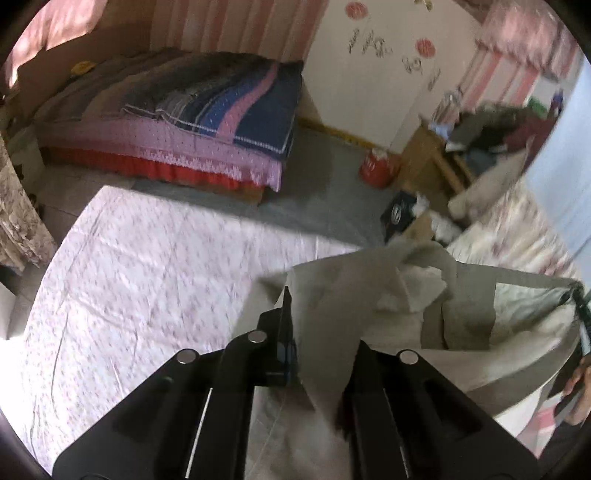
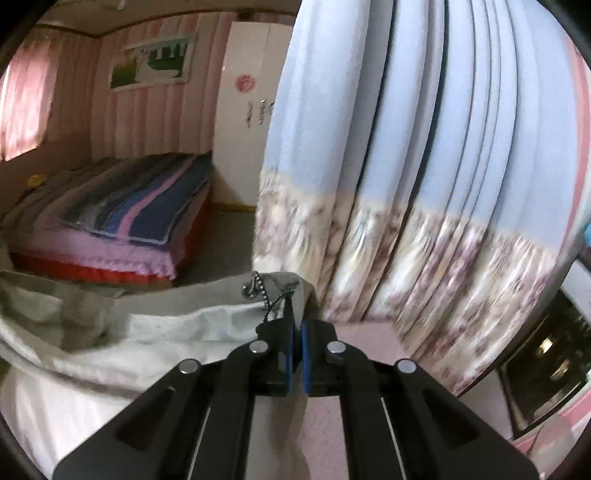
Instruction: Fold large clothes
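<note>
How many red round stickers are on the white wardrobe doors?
2 show in the left wrist view: one red sticker near the top of the white wardrobe, another lower and to its right. The blue curtain hides part of the wardrobe in the right view, so more may exist.

Two grippers [image 1: 317, 332] [image 2: 297, 325], one grey garment [image 1: 332, 295], two beds [image 1: 166, 110] [image 1: 147, 258], one blue curtain [image 2: 424, 147].

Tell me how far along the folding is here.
Early. Done: both claws are shut on the beige garment, the left claw at one edge, the right claw at the other. In hand: it hangs stretched between them above the flowered sheet. Left: every fold.
</note>
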`<state>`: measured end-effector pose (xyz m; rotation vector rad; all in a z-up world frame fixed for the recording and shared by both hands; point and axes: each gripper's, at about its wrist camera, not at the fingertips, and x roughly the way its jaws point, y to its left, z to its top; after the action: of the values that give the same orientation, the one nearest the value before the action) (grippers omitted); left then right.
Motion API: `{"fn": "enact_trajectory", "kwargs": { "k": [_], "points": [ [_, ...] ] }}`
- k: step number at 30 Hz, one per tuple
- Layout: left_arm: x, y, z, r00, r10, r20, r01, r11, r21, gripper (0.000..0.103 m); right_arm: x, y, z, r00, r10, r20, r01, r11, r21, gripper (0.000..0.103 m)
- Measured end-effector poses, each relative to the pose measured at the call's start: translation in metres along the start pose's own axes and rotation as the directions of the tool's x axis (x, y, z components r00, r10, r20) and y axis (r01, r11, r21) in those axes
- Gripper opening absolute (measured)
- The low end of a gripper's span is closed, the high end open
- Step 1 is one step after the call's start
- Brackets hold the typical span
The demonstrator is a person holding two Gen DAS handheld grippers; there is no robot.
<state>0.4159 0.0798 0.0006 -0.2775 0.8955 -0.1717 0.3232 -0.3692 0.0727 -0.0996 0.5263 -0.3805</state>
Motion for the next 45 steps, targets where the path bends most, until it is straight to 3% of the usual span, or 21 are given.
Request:
{"fn": "enact_trajectory", "kwargs": {
  "k": [3,5,6,7,8,10,14,17,21,24,28,30,31,32,33,34,35,36,38,41,45],
  "points": [
    [0.031,-0.003,0.017,0.997,0.059,-0.049,-0.06,0.998,-0.02,0.005,0.044,0.006,0.012,0.995,-0.009,-0.103,0.013,0.999,0.043,0.007],
    [0.055,-0.006,0.02,0.985,0.123,-0.118,-0.122,0.992,0.013,0.012,0.094,0.01,0.005,0.952,0.031,-0.304,-0.008,0.997,0.079,0.018],
    [0.065,-0.007,0.017,0.976,0.161,-0.145,-0.157,0.987,0.038,0.02,0.105,0.006,0.0,0.933,0.089,-0.348,-0.047,0.991,0.129,0.037],
    [0.067,-0.007,0.016,0.968,0.201,-0.149,-0.194,0.979,0.059,0.046,0.113,0.001,-0.007,0.905,0.149,-0.4,-0.082,0.98,0.18,0.065],
    [0.062,-0.007,0.013,0.959,0.255,-0.124,-0.246,0.966,0.08,0.081,0.115,-0.005,-0.01,0.89,0.191,-0.413,-0.104,0.969,0.223,0.07],
    [0.044,-0.004,0.013,0.961,0.272,-0.047,-0.267,0.96,0.084,0.099,0.103,-0.028,-0.014,0.883,0.31,-0.352,-0.185,0.92,0.345,0.073],
    [0.0,0.007,0.022,0.986,0.168,-0.002,-0.168,0.985,0.05,0.1,0.065,-0.066,-0.014,0.887,0.416,-0.2,-0.291,0.841,0.457,0.082],
    [-0.017,0.009,0.01,0.989,0.148,0.01,-0.148,0.986,0.076,0.1,0.038,-0.062,-0.027,0.921,0.34,-0.189,-0.267,0.906,0.329,0.088],
    [-0.025,0.015,-0.02,0.988,0.152,-0.015,-0.148,0.977,0.153,0.1,0.028,-0.044,-0.073,0.937,0.237,-0.256,-0.214,0.97,0.115,0.088],
    [-0.017,0.041,-0.011,0.991,0.122,-0.058,-0.119,0.991,0.058,0.1,0.034,-0.033,-0.097,0.923,0.251,-0.292,-0.243,0.968,0.065,0.088],
    [0.003,0.068,0.011,0.983,-0.088,-0.16,0.065,0.987,-0.144,0.1,0.049,-0.012,-0.106,0.902,0.294,-0.317,-0.288,0.955,0.066,0.088],
    [-0.001,0.076,0.017,0.966,-0.224,-0.128,0.19,0.954,-0.233,0.1,0.053,0.003,-0.104,0.908,0.264,-0.325,-0.273,0.962,0.021,0.088],
    [-0.002,0.081,0.019,0.937,-0.332,-0.111,0.289,0.912,-0.29,0.1,0.052,0.01,-0.103,0.913,0.248,-0.324,-0.265,0.964,-0.007,0.088],
    [0.003,0.086,0.022,0.866,-0.488,-0.11,0.42,0.829,-0.369,0.1,0.052,0.016,-0.103,0.919,0.229,-0.321,-0.254,0.966,-0.038,0.087],
    [0.004,0.088,0.023,0.825,-0.554,-0.112,0.474,0.786,-0.398,0.1,0.049,0.021,-0.101,0.924,0.217,-0.315,-0.247,0.967,-0.056,0.088],
    [0.003,0.088,0.025,0.811,-0.574,-0.11,0.494,0.774,-0.397,0.1,0.048,0.024,-0.1,0.928,0.211,-0.308,-0.242,0.968,-0.069,0.088],
    [-0.001,0.088,0.026,0.838,-0.535,-0.106,0.466,0.804,-0.371,0.1,0.045,0.025,-0.099,0.933,0.205,-0.296,-0.238,0.968,-0.081,0.088],
    [-0.011,0.085,0.024,0.915,-0.39,-0.102,0.347,0.891,-0.292,0.1,0.044,0.026,-0.098,0.935,0.204,-0.289,-0.237,0.968,-0.084,0.088],
    [-0.018,0.073,0.011,0.981,-0.167,-0.102,0.151,0.978,-0.147,0.1,0.045,0.024,-0.095,0.935,0.21,-0.284,-0.239,0.968,-0.073,0.088],
    [-0.018,0.053,-0.021,0.996,0.009,-0.087,-0.004,0.998,0.055,0.1,0.053,0.022,-0.088,0.933,0.211,-0.292,-0.238,0.97,-0.059,0.088],
    [-0.022,0.025,-0.059,0.993,0.119,-0.003,-0.114,0.957,0.267,0.1,0.074,0.028,-0.08,0.919,0.214,-0.332,-0.246,0.968,-0.058,0.087]
  ]
}}
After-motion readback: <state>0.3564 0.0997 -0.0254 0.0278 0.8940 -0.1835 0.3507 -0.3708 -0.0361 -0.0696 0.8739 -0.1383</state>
